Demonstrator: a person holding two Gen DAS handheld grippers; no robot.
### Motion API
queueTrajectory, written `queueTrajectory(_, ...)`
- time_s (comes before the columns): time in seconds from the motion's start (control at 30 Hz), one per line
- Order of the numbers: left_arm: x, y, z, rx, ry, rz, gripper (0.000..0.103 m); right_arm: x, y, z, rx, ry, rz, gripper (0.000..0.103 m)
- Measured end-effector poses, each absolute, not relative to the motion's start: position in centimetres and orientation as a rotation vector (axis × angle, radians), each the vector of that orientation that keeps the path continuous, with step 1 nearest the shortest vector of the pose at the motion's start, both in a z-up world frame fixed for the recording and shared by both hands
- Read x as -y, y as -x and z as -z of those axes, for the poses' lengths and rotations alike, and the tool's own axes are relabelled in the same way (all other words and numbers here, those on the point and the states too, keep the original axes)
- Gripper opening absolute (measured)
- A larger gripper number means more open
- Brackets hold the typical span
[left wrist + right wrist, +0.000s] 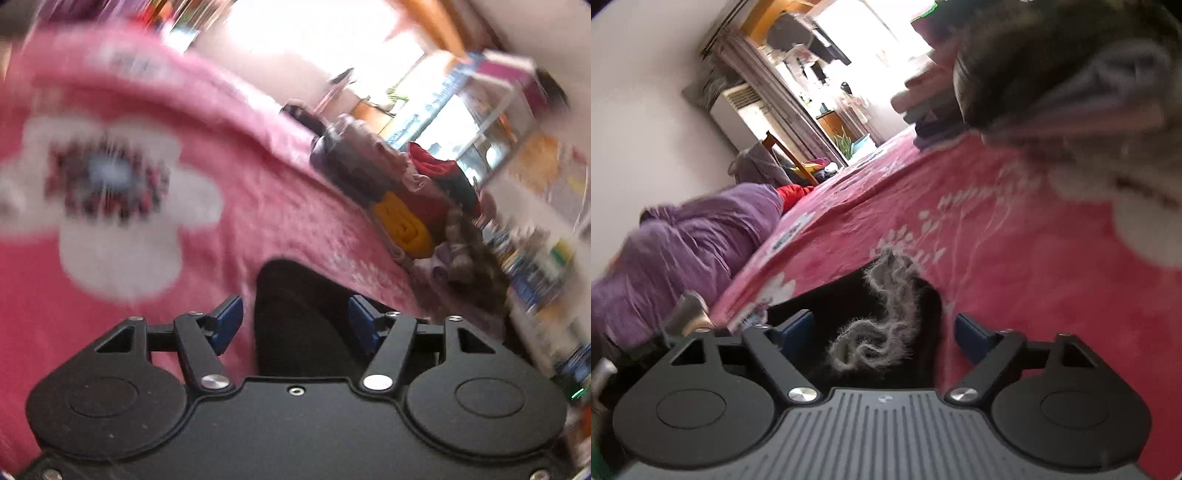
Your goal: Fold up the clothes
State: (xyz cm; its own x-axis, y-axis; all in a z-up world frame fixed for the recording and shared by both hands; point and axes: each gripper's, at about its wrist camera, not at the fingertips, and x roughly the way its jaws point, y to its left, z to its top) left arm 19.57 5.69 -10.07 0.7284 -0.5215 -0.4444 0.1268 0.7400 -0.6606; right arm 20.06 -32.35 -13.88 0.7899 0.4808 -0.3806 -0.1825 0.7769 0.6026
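left tongs (295,325) and right tongs (884,332) spread wide, gripping nothing. black garment (886,295) between fingers on pink bed cover (1034,295). soft, light, limp; pinch an edge.

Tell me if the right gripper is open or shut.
Open: the right gripper has its blue pads wide apart, with a black fuzzy garment lying between them, ungripped.

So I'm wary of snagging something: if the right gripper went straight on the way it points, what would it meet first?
Most likely the black garment with fuzzy grey trim, which lies between the open right gripper fingers already. Beyond it is the pink bedspread. Depth is unclear here.
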Motion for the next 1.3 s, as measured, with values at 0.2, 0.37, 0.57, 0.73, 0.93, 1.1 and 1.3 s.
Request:
queueTrajectory(0.2,-3.4,-20.4,12.0,-0.758,0.694,0.417,0.056,30.6,-21.8,15.1,-0.616,-0.564,-0.38,0.062)
queueTrajectory(0.37,-2.1,-20.4,10.8,-0.735,0.642,0.397,0.027,30.5,-21.4,14.6,-0.599,-0.603,-0.422,0.032)
queueTrajectory(0.57,0.4,-20.6,6.2,-0.648,0.608,0.498,0.026,34.1,-19.2,10.4,-0.419,-0.686,-0.459,0.03)
queueTrajectory(0.73,6.2,-24.0,0.7,-0.578,0.643,0.65,0.026,40.2,-19.1,4.2,-0.252,-0.705,-0.414,0.03)
queueTrajectory(0.93,15.2,-30.9,-4.9,-0.512,0.733,0.825,0.026,49.0,-21.9,-2.9,-0.133,-0.672,-0.36,0.03)
queueTrajectory(1.1,21.3,-36.7,-4.4,-0.541,0.798,0.881,0.026,55.3,-26.6,-3.1,-0.154,-0.706,-0.286,0.03)
queueTrajectory(1.3,25.0,-42.5,6.2,-0.85,0.78,0.698,0.029,59.4,-32.6,9.6,-0.383,-0.977,-0.176,0.026)
